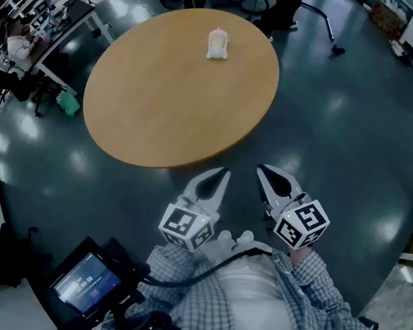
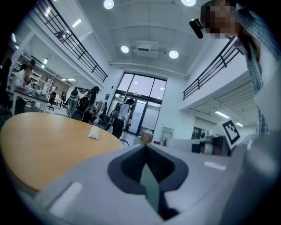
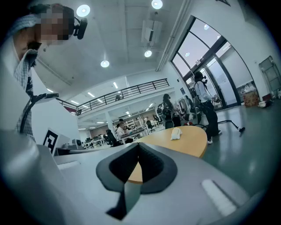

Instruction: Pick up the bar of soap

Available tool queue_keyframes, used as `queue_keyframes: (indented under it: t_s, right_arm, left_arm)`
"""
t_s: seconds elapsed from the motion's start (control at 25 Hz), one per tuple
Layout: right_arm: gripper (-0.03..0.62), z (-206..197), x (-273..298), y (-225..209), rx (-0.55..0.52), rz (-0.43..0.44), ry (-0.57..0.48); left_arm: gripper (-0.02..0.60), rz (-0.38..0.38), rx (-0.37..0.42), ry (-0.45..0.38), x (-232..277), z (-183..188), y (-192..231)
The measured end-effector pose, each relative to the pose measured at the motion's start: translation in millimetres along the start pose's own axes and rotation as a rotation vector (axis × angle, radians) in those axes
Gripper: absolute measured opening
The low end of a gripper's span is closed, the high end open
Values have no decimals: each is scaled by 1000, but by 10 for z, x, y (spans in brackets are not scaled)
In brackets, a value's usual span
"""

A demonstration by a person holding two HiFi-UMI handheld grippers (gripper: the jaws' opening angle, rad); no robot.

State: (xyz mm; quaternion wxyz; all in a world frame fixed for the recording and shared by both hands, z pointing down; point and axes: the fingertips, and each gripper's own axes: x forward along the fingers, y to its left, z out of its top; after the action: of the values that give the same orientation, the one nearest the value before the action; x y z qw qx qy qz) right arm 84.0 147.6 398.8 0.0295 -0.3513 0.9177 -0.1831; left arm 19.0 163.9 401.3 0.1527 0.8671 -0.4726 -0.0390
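table [image 1: 153, 116] just ahead | left hand-held gripper [image 1: 225, 172], right hand-held gripper [image 1: 261, 169] both closed, empty | soap [image 1: 218, 44] well ahead, on table's far side | step: reach level across, open jaws wide before closing on soap

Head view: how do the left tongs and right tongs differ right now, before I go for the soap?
The left tongs lean right, ending close to the table's near rim; the right tongs lean left, over the floor. From the left tongs' view the soap lies left of them; from the right tongs' view, right of them. Both are shut and empty.
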Motion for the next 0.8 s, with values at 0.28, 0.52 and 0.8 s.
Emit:
queue_keyframes:
  t_s: [0.28, 0.52, 0.8]
  right_arm:
    - [5, -17, -28, -50, -6, 4, 2]
    - [5, -45, -109, -155, -3, 4, 3]
    - [5, -16, -156, -219, 8, -3, -4]
  left_arm:
    - [-2, 0, 5, 0, 50, -31, -29]
    - [-2, 3, 5, 1, 121, -104, -104]
    - [-2, 4, 7, 3, 165, -110, -146]
